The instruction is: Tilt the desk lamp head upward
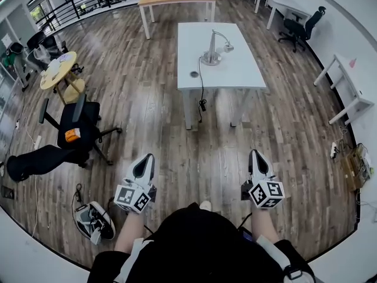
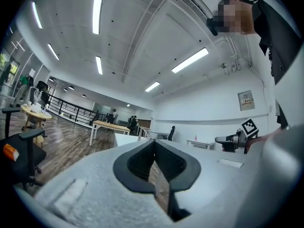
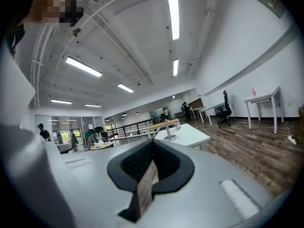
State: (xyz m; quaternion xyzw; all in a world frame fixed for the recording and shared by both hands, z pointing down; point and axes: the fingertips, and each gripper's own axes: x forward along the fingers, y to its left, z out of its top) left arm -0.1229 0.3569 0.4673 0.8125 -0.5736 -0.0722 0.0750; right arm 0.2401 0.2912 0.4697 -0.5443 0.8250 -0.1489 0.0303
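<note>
Since both sets of jaws are pressed together, a reach made like this could shove the lamp (image 1: 213,48) across the table (image 1: 238,72) or snag its cord (image 1: 201,90). From the empty left gripper (image 1: 144,159) the lamp lies at one o'clock, well apart. From the empty right gripper (image 1: 255,154) it lies at eleven.

Legible txt: none, any view.
Left marker cube (image 1: 133,198), lower left: b/w square codes only, no letters/nos.
Right marker cube (image 1: 268,193), lower right: same.
Wall plate (image 2: 245,100), right of frame: print too small to read.
</note>
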